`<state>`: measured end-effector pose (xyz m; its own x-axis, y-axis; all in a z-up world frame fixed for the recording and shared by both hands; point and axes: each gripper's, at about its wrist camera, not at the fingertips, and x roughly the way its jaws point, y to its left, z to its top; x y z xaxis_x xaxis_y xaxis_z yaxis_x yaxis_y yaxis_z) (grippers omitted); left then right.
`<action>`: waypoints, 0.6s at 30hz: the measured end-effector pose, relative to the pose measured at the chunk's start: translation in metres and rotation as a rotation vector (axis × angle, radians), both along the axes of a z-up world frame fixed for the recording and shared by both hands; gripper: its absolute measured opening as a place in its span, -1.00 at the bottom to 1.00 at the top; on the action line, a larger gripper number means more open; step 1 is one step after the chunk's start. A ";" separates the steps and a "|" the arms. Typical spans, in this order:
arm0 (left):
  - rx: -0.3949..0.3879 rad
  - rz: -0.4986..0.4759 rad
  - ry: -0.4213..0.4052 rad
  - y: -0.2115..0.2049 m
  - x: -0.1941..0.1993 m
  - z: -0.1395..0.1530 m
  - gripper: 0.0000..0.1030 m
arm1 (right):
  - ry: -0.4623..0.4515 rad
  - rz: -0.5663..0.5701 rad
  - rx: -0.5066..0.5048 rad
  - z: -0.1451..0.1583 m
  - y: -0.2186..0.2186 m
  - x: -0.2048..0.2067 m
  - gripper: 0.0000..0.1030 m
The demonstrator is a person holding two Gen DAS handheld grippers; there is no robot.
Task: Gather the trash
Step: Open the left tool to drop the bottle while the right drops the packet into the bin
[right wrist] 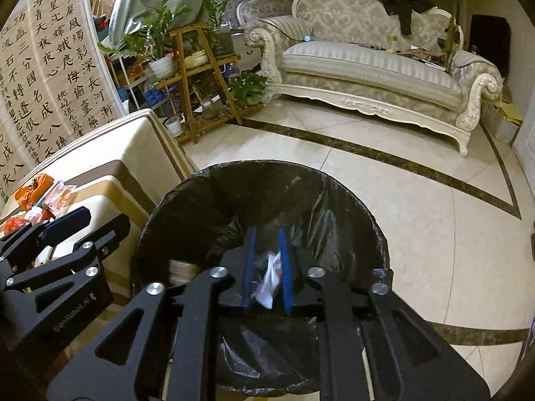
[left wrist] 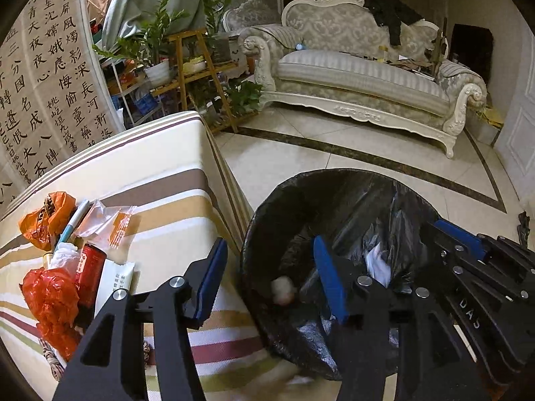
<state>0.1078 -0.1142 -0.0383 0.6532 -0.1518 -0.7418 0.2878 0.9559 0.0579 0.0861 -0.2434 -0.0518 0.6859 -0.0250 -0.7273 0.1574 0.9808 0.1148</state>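
- Progress: part done. Trash bin (right wrist: 260, 207) with its black liner is already holding a pale roundish item (left wrist: 283, 290); more is dropping in now.
- Right gripper (right wrist: 267, 267) is hovering over the bin mouth, jaws only slightly apart. A white crumpled wrapper (right wrist: 271, 275) is sitting between the blue pads, nearer the right one; can't tell if they're still pinching it.
- Left gripper (left wrist: 267, 280) is standing about half open over the bin's table-side rim, holding nothing.
- Left to do: pile at the table's (left wrist: 160, 167) left edge – orange bags (left wrist: 50, 287), red can (left wrist: 88, 274), clear wrappers (left wrist: 110, 220), white packet (left wrist: 115, 280).
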 end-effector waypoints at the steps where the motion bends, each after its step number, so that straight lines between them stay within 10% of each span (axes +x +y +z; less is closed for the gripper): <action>1: -0.002 0.003 0.000 0.000 0.001 0.001 0.10 | -0.001 -0.004 0.003 0.001 -0.001 -0.001 -0.66; 18: -0.047 0.080 -0.014 0.037 -0.019 0.022 0.46 | -0.023 0.002 0.016 0.015 0.017 -0.027 -0.18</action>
<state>0.0883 -0.0776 -0.0158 0.6749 -0.1330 -0.7258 0.2102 0.9775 0.0163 0.0591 -0.2264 -0.0365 0.7023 -0.0117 -0.7118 0.1523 0.9792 0.1341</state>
